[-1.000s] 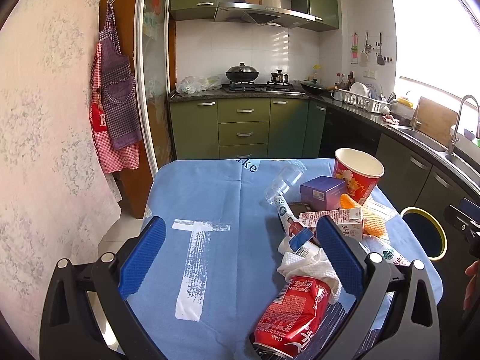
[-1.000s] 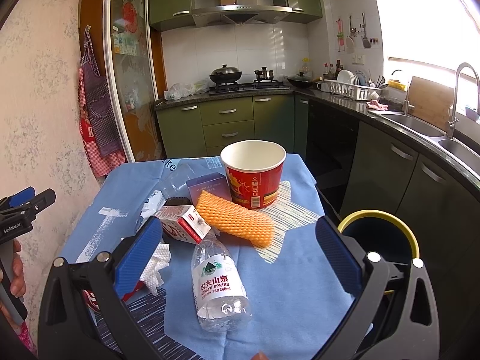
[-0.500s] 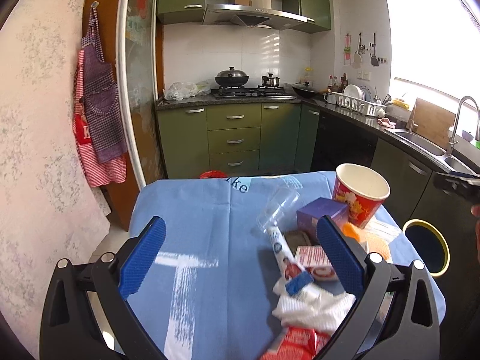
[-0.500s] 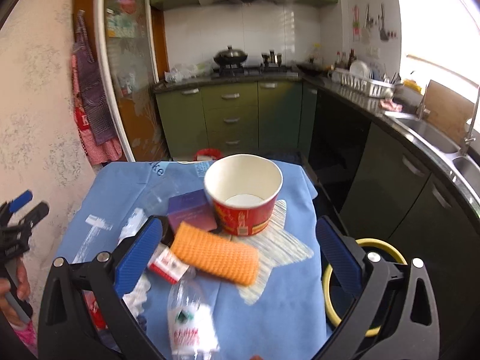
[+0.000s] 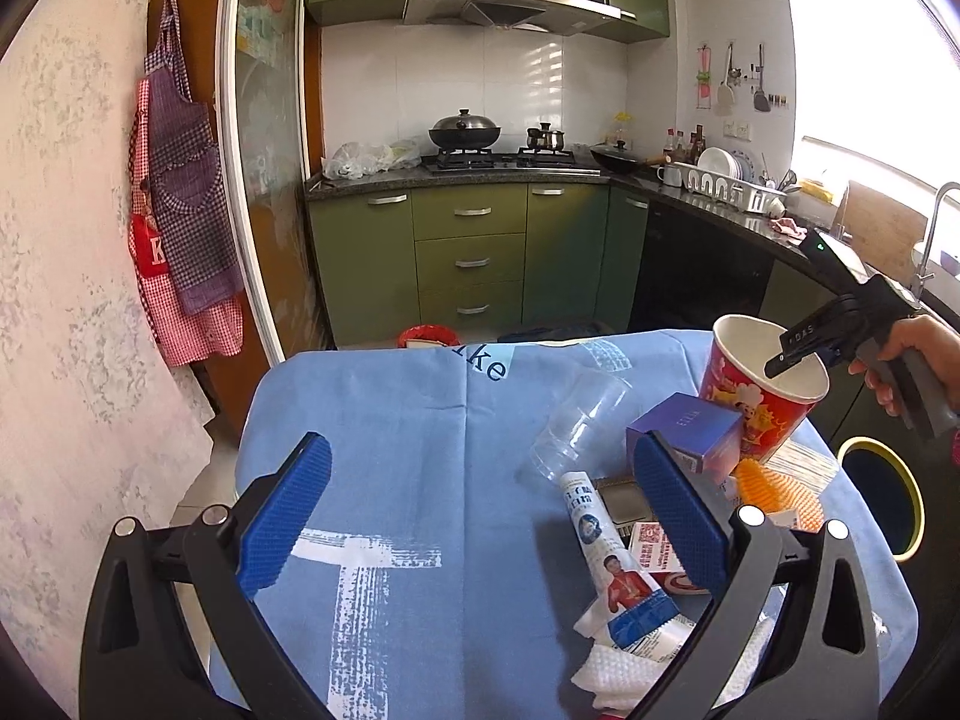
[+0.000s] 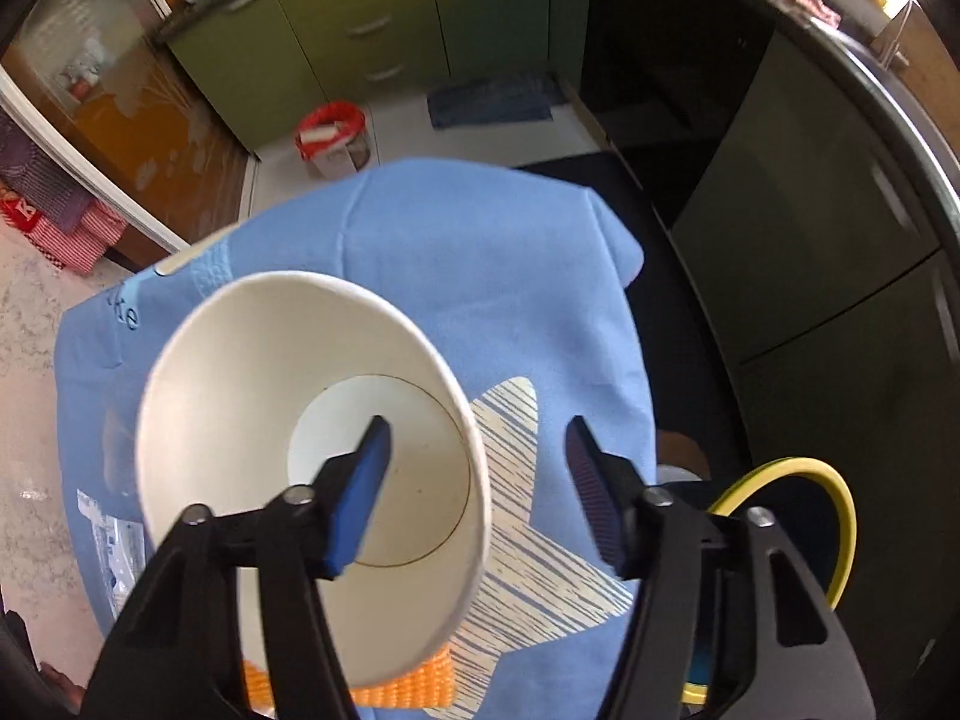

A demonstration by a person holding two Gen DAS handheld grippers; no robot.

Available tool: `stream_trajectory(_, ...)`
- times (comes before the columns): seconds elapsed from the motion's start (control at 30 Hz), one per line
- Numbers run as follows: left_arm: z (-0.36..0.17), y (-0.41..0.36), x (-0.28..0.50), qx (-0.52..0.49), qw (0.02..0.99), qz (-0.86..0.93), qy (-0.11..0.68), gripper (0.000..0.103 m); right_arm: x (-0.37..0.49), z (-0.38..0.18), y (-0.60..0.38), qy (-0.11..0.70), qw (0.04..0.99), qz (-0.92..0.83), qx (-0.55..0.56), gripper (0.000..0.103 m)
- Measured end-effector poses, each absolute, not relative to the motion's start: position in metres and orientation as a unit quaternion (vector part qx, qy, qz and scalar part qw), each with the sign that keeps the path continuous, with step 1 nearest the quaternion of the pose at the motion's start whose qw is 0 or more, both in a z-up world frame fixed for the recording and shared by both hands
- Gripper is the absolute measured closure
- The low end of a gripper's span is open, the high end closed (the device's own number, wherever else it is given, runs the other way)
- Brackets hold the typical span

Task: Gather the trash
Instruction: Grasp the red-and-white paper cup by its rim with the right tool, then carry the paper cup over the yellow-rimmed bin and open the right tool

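Note:
A red paper cup (image 5: 757, 384) stands at the table's right side. My right gripper (image 6: 477, 456) is open and straddles the cup's near rim (image 6: 474, 450), one finger inside the cup (image 6: 264, 420), one outside. It also shows in the left wrist view (image 5: 798, 348). My left gripper (image 5: 480, 492) is open and empty above the blue cloth (image 5: 390, 420). Near it lie a clear plastic cup (image 5: 576, 426), a purple box (image 5: 684, 432), a tube (image 5: 606, 546), a small carton (image 5: 657, 549), an orange foam net (image 5: 774, 492) and white tissue (image 5: 624, 669).
A black bin with a yellow rim (image 6: 804, 528) stands on the floor right of the table, also in the left wrist view (image 5: 882, 492). A red bin (image 6: 330, 135) stands on the floor beyond the table. Green cabinets (image 5: 474, 252) and a dark counter run behind.
My right gripper has moved forward and tilted down over the red paper cup, one finger now inside it. My left gripper has drawn back and lifted; the red can has left its view.

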State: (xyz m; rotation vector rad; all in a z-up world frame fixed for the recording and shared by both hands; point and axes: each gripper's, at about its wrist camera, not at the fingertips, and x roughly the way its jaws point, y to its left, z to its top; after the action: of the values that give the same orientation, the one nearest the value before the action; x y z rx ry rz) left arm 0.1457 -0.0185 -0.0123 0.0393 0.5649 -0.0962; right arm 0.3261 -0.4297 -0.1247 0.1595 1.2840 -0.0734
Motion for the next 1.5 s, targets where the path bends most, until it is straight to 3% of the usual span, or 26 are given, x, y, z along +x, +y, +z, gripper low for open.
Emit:
stream_trajectory(0.07,-0.015,-0.017,0.144,0.02,0.959,-0.049,0.279,0.004,0.328,-0.13,-0.428,0.61,0.789,-0.031,0.069,0.068)
stream_trajectory(0.13,-0.016,-0.017,0.143,0.024,0.96,-0.049,0.276,0.004,0.329,-0.135,-0.427,0.618,0.782,-0.027,0.067,0.091)
stream_trajectory(0.23,-0.02,-0.017,0.141,0.023,0.959,-0.051,0.278,0.004,0.328,-0.135,-0.425,0.617,0.784,-0.014,0.071,0.099)
stream_trajectory(0.4,-0.026,-0.016,0.134,0.025,0.956,-0.048,0.287,0.004,0.324,-0.122,-0.432,0.597,0.796,-0.009,0.097,0.1)
stream_trajectory(0.53,-0.023,-0.015,0.121,0.025,0.957,-0.048,0.285,0.004,0.304,-0.081,-0.454,0.56,0.819,-0.004,0.127,0.1)
stream_trajectory(0.8,-0.014,-0.016,0.092,0.026,0.96,-0.056,0.271,0.004,0.197,-0.013,-0.568,0.508,0.844,-0.095,0.145,0.1)
stream_trajectory(0.93,-0.012,-0.019,0.081,0.018,0.96,-0.068,0.272,0.004,0.152,-0.049,-0.627,0.534,0.815,-0.157,0.159,0.099)
stream_trajectory(1.17,-0.008,-0.029,0.074,0.03,0.957,-0.074,0.28,0.004,0.141,-0.172,-0.677,0.593,0.755,-0.191,0.206,0.098)
stream_trajectory(1.27,-0.006,-0.034,0.073,0.035,0.954,-0.079,0.287,0.004,0.147,-0.213,-0.683,0.609,0.737,-0.198,0.215,0.092)
stream_trajectory(1.33,-0.007,-0.037,0.074,0.038,0.951,-0.084,0.296,0.004,0.152,-0.233,-0.686,0.618,0.728,-0.2,0.22,0.08)
stream_trajectory(1.5,-0.012,-0.052,0.078,0.051,0.944,-0.101,0.311,0.004,0.149,-0.246,-0.697,0.614,0.733,-0.198,0.216,0.078)
